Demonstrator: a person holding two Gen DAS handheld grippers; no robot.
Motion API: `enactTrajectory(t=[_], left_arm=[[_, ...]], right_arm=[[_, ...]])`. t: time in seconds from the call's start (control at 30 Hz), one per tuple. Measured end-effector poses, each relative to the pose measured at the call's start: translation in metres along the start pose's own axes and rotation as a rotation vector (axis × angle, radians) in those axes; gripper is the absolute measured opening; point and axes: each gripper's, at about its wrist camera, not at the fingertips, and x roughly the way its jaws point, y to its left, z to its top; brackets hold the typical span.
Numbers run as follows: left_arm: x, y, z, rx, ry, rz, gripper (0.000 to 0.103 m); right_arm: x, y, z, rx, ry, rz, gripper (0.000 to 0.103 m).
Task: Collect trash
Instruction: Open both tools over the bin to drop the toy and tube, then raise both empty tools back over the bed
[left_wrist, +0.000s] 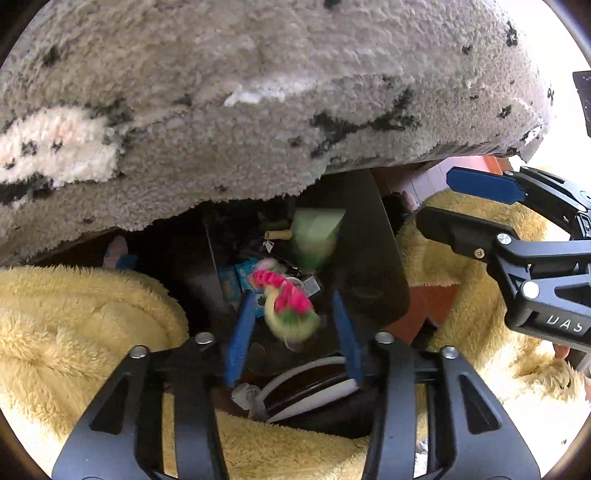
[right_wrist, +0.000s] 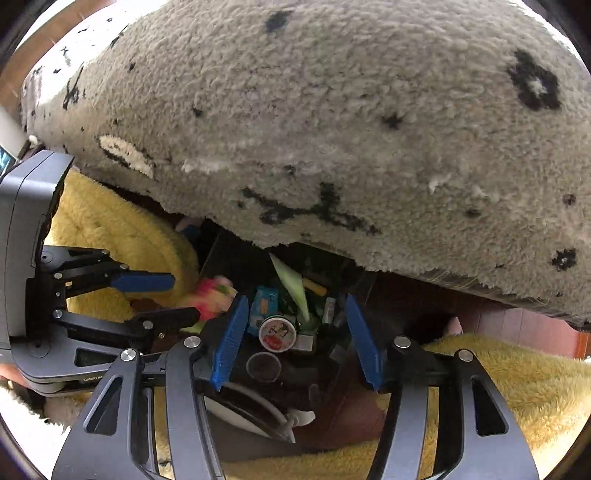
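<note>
Both tongs are wide open, holding nothing. Left tongs (left_wrist: 293, 332) have a blurry pink-green wrapper (left_wrist: 290, 301) between the pads, above the trash-filled bin (left_wrist: 369, 258). Right tongs (right_wrist: 295, 338) hover there too.

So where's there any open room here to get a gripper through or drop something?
Only the bin's mouth, a narrow gap between the grey rug above and the yellow fleece at both sides. The bin itself is crowded with wrappers and a round lid; both grippers, left and right, already fill that gap.
</note>
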Motion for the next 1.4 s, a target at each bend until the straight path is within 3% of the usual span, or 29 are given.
enactTrajectory(t=[0.3, 0.4, 0.57, 0.63, 1.2, 1.4], left_arm=[[-0.017, -0.002, 0.005, 0.003, -0.044, 0.027, 0.060], [-0.031, -0.004, 0.008, 0.010, -0.079, 0.036, 0.071], [-0.067, -0.004, 0.015, 0.019, -0.181, 0.063, 0.090], [-0.085, -0.006, 0.020, 0.024, -0.230, 0.084, 0.094], [-0.275, -0.042, 0.056, 0.044, -0.775, 0.261, 0.095], [-0.328, -0.046, 0.063, 0.030, -0.922, 0.326, 0.095]], right_arm=[[-0.018, -0.005, 0.002, 0.022, -0.046, -0.016, 0.060], [-0.026, -0.010, 0.004, 0.023, -0.074, -0.029, 0.065], [-0.061, -0.017, 0.016, 0.043, -0.165, -0.079, 0.092], [-0.076, -0.018, 0.019, 0.048, -0.206, -0.106, 0.099], [-0.240, -0.022, 0.046, 0.056, -0.663, -0.332, 0.100], [-0.286, -0.026, 0.060, 0.102, -0.791, -0.395, 0.100]])
